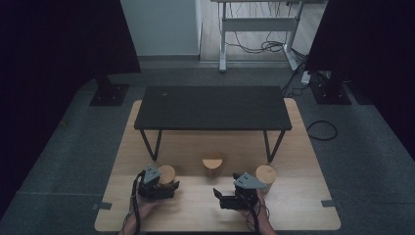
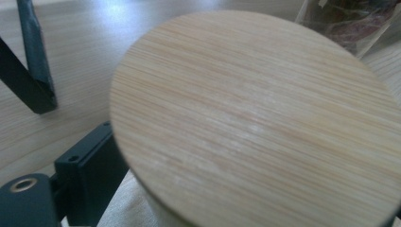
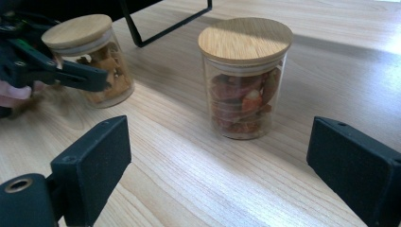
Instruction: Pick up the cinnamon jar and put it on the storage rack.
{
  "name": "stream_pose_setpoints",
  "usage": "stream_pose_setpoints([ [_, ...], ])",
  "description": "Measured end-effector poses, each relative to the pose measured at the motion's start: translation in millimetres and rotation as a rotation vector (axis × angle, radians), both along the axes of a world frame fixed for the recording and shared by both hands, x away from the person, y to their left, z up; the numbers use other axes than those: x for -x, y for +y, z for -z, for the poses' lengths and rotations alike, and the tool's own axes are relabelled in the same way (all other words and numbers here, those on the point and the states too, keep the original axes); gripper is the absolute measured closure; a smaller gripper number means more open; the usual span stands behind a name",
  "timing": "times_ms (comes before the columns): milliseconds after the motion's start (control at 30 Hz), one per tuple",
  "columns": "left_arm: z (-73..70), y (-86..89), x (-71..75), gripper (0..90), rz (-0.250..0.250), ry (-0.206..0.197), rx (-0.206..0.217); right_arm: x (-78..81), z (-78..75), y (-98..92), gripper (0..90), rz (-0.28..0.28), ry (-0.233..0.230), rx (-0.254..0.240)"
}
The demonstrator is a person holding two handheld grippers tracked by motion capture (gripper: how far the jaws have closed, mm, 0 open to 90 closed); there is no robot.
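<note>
The light wooden surface point(image 1: 195, 205) carries a small black stand point(image 1: 213, 107) on slanted legs toward its far edge, spanning most of the width. Three glass jars with round wooden lids stand in a row nearer the near edge: the left jar point(image 1: 167, 175) near the left edge, the middle jar point(image 1: 213, 166) about midway, just before the stand, and the right jar point(image 1: 265, 176) toward the right edge. Grey tape point(image 1: 329, 203) marks the near corners.
</note>
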State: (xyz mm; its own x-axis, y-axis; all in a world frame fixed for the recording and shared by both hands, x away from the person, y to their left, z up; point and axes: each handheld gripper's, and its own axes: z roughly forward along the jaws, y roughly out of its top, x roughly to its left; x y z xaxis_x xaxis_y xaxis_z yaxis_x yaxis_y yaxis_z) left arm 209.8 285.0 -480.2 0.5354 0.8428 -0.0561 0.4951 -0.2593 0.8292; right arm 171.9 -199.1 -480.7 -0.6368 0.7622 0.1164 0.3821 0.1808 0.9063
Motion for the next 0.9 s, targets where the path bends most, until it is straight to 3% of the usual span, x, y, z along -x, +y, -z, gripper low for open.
stream_pose_setpoints([
  [100, 1.5, -1.1, -1.6, 13.0, -0.005, 0.005, 0.002, 0.1, 0.0, 0.3, 6.6, 0.001, -0.001, 0.002],
  [133, 3.3, -0.5, -2.3, 19.1, -0.004, 0.006, 0.008, -0.1, 0.4, 0.5, 6.6, 0.001, 0.0, 0.003],
  [200, 4.4, -0.1, -2.3, 22.7, 0.005, 0.001, 0.006, -0.2, 0.6, 1.0, 6.6, 0.0, 0.001, 0.006],
  [900, 4.1, 0.1, -1.9, 24.5, 0.025, -0.023, -0.021, -0.5, 1.8, 2.6, 6.5, 0.001, 0.003, 0.016],
])
